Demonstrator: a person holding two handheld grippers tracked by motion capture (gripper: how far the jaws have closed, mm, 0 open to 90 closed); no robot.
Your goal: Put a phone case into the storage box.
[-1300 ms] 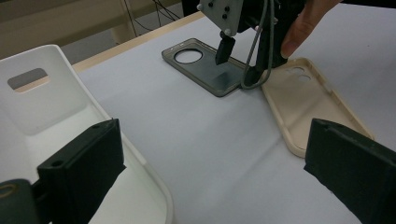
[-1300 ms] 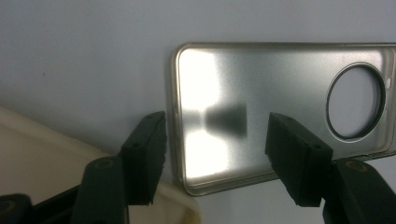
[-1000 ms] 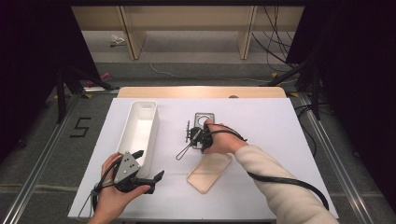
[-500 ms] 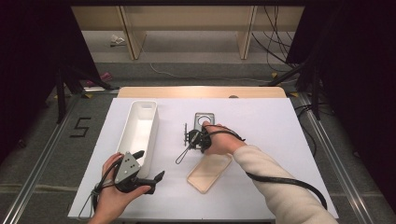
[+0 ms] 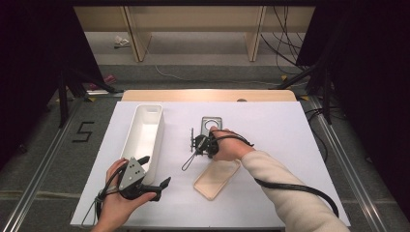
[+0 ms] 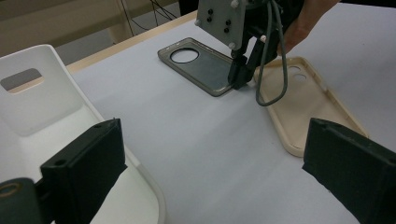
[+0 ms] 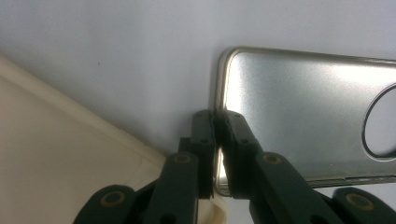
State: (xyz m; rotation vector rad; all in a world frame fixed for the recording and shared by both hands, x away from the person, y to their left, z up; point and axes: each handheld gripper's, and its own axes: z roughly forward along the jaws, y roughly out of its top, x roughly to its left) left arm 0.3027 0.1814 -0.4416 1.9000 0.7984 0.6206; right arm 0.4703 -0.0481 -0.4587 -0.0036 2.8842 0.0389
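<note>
White tabletop [image 5: 290, 145]: the right gripper [image 7: 215, 122], jaws just closing, pinches the grey phone case [image 7: 299, 112] rim at its 6 o'clock end, a thin hold that could slip when lifted.

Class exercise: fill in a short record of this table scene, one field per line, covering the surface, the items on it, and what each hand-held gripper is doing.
surface: white table
items: grey phone case, beige phone case, white bin
right hand-held gripper: jaws have just been closing, now clamped on the grey case's short edge
left hand-held gripper: open, holding nothing, beside the bin's near end
case positions: both lie flat, apart from the bin
</note>
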